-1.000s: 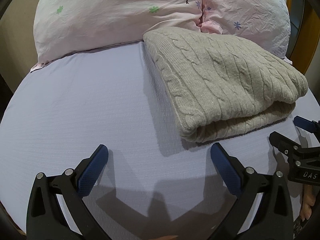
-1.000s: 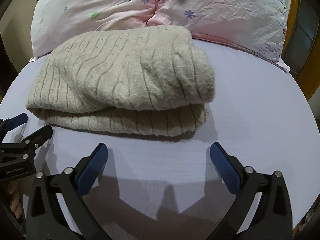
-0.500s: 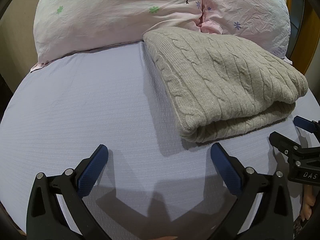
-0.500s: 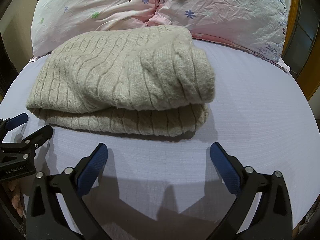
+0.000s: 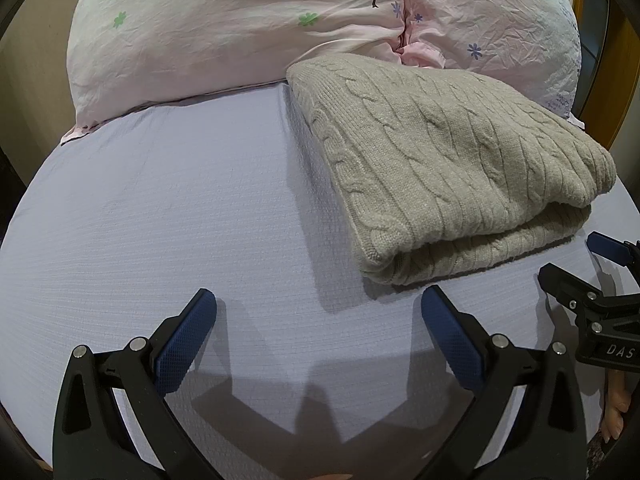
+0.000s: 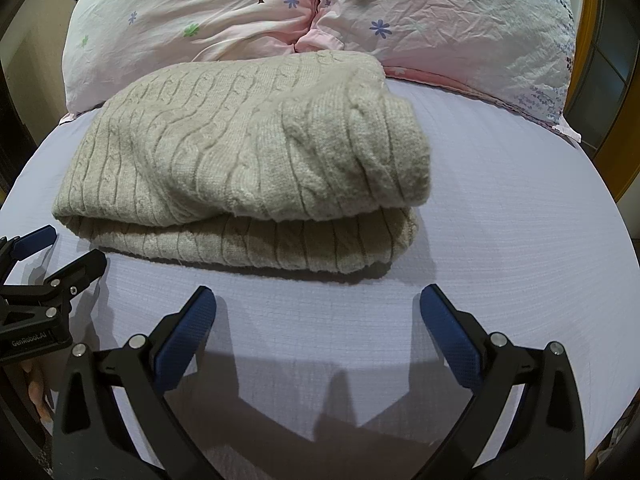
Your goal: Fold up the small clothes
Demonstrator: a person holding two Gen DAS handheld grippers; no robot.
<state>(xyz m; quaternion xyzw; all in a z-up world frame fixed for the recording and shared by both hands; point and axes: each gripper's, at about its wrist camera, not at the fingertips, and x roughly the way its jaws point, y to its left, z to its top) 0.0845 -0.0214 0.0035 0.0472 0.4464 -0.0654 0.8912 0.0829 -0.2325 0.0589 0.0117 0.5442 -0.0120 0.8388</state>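
A beige cable-knit sweater (image 5: 452, 168) lies folded in a thick stack on the lavender bed sheet (image 5: 180, 208), its far edge against the pillows. It also shows in the right wrist view (image 6: 248, 160). My left gripper (image 5: 318, 312) is open and empty, hovering over the sheet just short of the sweater's near left corner. My right gripper (image 6: 318, 310) is open and empty, hovering over the sheet in front of the sweater's near edge. Each gripper shows at the side of the other's view, the right one (image 5: 568, 264) and the left one (image 6: 60, 252).
Two pink floral pillows (image 5: 248, 28) (image 6: 440, 20) lie across the head of the bed behind the sweater. A wooden frame (image 6: 608, 80) stands at the right. The bed's edges curve away on both sides. Bare sheet lies left of the sweater.
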